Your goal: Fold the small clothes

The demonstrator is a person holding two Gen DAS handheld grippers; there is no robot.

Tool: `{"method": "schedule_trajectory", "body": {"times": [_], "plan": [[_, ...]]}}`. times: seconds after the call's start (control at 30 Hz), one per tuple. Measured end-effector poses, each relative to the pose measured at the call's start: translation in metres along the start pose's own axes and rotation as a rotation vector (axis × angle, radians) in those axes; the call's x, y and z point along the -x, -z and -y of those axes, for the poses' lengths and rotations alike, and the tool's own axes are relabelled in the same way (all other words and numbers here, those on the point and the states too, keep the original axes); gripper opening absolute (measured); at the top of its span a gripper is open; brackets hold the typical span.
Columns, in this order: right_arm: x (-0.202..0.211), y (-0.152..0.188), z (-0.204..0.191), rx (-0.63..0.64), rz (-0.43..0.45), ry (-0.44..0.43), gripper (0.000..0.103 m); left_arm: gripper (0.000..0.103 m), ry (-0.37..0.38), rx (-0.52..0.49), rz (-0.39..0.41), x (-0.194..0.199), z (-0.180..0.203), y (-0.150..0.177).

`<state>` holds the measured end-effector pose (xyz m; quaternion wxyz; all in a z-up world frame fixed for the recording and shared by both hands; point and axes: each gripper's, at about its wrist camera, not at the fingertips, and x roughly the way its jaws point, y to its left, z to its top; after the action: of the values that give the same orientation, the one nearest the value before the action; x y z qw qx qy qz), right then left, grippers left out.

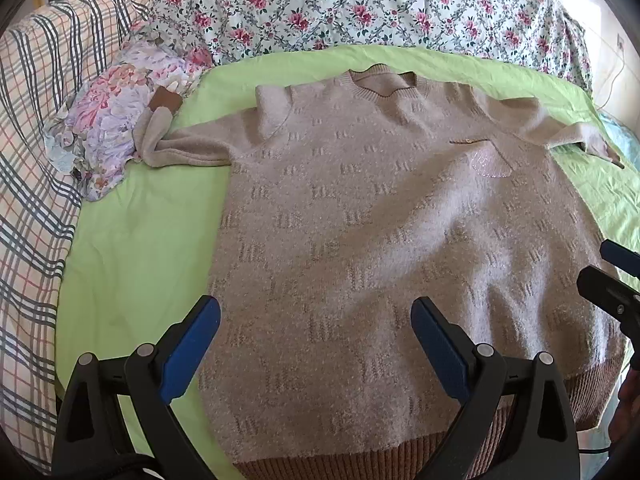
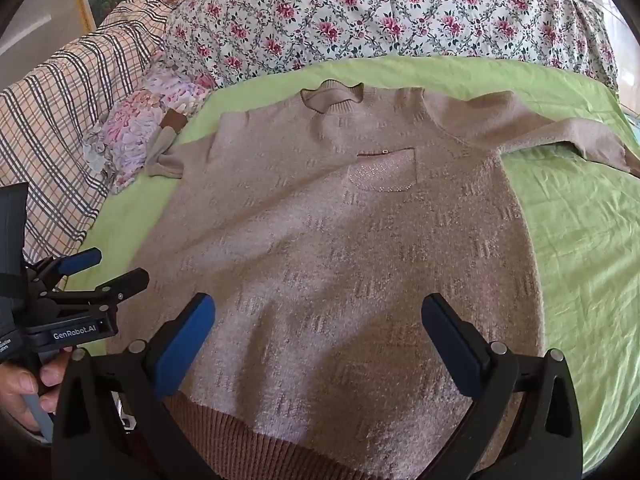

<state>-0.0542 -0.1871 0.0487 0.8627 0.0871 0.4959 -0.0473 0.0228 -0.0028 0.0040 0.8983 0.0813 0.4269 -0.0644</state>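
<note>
Jaws of both grippers stand spread wide and hold nothing: the left gripper point(image 1: 316, 340) hovers over the lower left part of the sweater point(image 1: 380, 240), the right gripper point(image 2: 318, 338) over its lower right part. That beige knit sweater lies flat, front up, on a green sheet point(image 1: 132, 240) on the bed, neck away from the cameras, brown ribbed hem point(image 2: 240, 436) nearest, sleeves stretched to either side. Its left-hand cuff rests on a floral bundle point(image 1: 116, 120). A flowered quilt point(image 1: 360, 4) lies beyond, a plaid blanket point(image 1: 36, 160) to the left.
</note>
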Motion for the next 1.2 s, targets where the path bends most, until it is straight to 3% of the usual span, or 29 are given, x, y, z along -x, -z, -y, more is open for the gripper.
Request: {"method": "schedule_trajectory", "body": {"times": [0.33,0.6,0.77,0.97,1.2], "plan": [[-0.007,-0.005,0.004,-0.02,-0.014,0.0,0.103,0.097,0.037,0.006,-0.01,-0.006,0.002,-0.006],[0.0,-0.01,0.044,-0.083,0.012,0.042,0.103,0.097,0.074,0.007,-0.023,-0.021,0.003,-0.023],[0.008,-0.023,0.098,-0.234,-0.001,0.04,0.103,0.097,0.067,0.009,-0.024,-0.029,0.004,-0.04],[0.018,-0.039,0.188,-0.428,0.061,0.088,0.103,0.097,0.072,0.023,-0.047,-0.042,0.007,-0.06],[0.031,-0.068,0.296,-0.583,0.163,0.192,0.085,0.097,0.073,-0.021,-0.07,-0.063,0.024,-0.081]]}}
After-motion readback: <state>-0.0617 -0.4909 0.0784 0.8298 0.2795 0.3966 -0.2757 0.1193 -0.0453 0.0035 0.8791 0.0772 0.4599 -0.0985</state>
